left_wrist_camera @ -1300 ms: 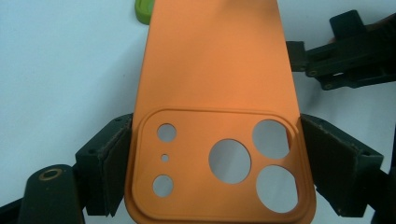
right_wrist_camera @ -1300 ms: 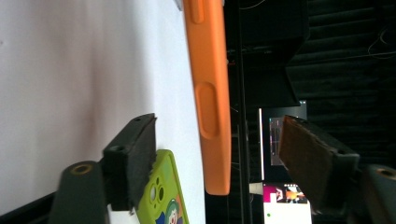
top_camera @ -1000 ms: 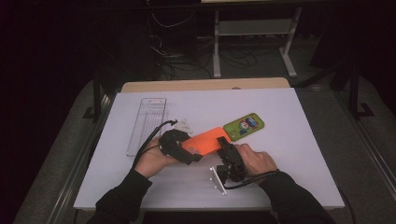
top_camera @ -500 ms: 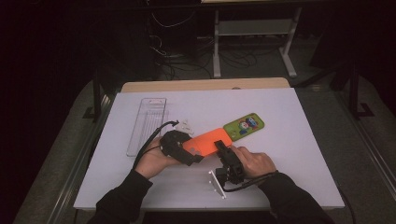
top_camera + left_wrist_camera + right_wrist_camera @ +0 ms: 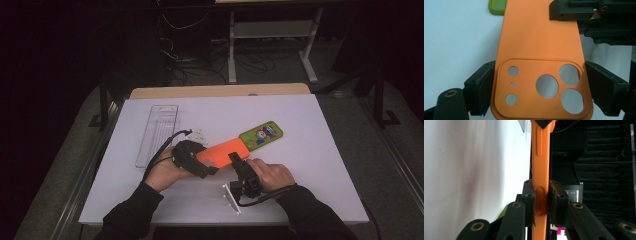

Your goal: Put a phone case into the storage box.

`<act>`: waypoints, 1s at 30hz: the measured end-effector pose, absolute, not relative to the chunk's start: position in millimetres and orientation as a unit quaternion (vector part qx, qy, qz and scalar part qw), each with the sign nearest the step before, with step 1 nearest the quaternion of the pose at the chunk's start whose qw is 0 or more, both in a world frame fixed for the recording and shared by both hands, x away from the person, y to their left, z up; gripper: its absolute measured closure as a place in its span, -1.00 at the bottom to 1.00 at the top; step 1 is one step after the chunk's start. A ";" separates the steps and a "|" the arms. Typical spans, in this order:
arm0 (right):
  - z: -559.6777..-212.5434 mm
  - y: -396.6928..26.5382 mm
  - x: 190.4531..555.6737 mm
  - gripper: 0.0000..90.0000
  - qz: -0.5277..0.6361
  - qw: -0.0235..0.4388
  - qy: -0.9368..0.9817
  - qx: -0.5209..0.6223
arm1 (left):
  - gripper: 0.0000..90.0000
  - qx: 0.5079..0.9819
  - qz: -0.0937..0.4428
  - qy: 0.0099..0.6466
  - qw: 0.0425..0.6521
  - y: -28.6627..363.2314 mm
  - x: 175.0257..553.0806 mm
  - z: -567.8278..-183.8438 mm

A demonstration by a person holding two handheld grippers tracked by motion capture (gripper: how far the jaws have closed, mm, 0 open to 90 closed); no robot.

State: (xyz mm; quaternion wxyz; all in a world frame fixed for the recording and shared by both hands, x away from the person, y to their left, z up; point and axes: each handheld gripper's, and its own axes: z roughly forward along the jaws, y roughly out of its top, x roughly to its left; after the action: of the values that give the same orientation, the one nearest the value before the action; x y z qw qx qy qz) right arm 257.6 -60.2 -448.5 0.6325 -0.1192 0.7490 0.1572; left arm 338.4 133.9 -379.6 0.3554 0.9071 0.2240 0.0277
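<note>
- white table top (image 5: pixel 320 165), wooden strip along far edge
- clear plastic tray (image 5: pixel 157 132) lying far left
- green phone case (image 5: pixel 261 134) right of centre, printed side up
- small white bracket (image 5: pixel 231 197) near edge, centre

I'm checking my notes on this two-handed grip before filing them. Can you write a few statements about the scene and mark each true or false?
1. The left gripper clamps the orange phone case across its camera-cutout end. True.
2. The right gripper hangs open away from the case. False: its jaws, just closing, pinch the case's edge.
3. The green case lies on the table. True.
4. The clear tray sits at the person's right. False: it lies at the left.
</note>
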 end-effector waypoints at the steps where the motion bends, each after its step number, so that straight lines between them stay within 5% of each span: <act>1: -448.4 -60.1 257.5 0.70 0.157 0.634 0.748 -0.119 | -0.65 0.902 0.025 0.231 0.363 133.2 337.9 -380.0; 18: -443.4 -61.5 254.9 0.84 0.151 0.640 0.744 -0.119 | -0.69 0.894 0.010 0.228 0.385 135.1 338.9 -387.8; 25: -443.8 -62.2 256.0 0.83 0.153 0.643 0.742 -0.113 | -0.98 0.891 0.008 0.230 0.390 134.4 337.8 -386.5; 30: -441.9 -63.8 260.0 0.83 0.158 0.630 0.754 -0.097 | -1.00 0.885 0.012 0.230 0.405 137.2 337.7 -384.0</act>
State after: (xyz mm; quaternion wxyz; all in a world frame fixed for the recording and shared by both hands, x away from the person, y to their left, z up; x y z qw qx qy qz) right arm 260.0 -63.8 -441.9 0.6297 -0.0970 0.7543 0.1580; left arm 337.7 137.2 -384.0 0.4052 0.8848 0.2297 0.0122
